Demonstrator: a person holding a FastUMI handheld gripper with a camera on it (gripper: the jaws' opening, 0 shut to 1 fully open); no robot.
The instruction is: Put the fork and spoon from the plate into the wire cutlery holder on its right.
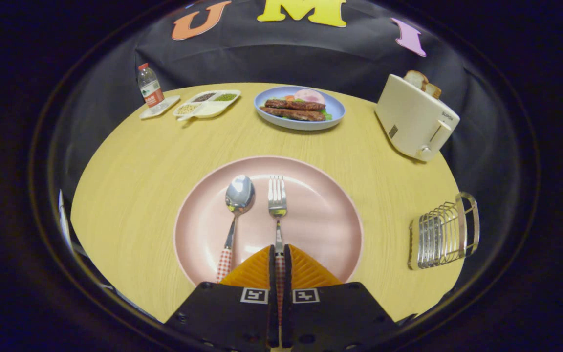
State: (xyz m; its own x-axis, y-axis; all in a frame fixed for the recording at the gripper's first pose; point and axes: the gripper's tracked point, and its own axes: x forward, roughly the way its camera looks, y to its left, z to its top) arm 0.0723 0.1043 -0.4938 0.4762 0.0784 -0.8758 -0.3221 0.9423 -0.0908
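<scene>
A pink plate (320, 230) lies on the round wooden table just ahead of my fingers. On it a metal fork (277, 200) points away from me, tines far, and its checked handle runs back between my two fingers. My gripper (279, 254) is shut on that handle, both fingers pressed against it. A metal spoon (237, 200) with a checked handle lies on the plate just left of the fork, its handle end beside my left finger. The wire cutlery holder (445, 232) stands on the table to the right of the plate, near the table's edge.
A white toaster (416, 120) with bread in it stands beyond the holder at the back right. A blue plate of food (300, 108) sits beyond the pink plate. At the back left are a divided white dish (207, 103) and a small bottle (149, 88) on a tray.
</scene>
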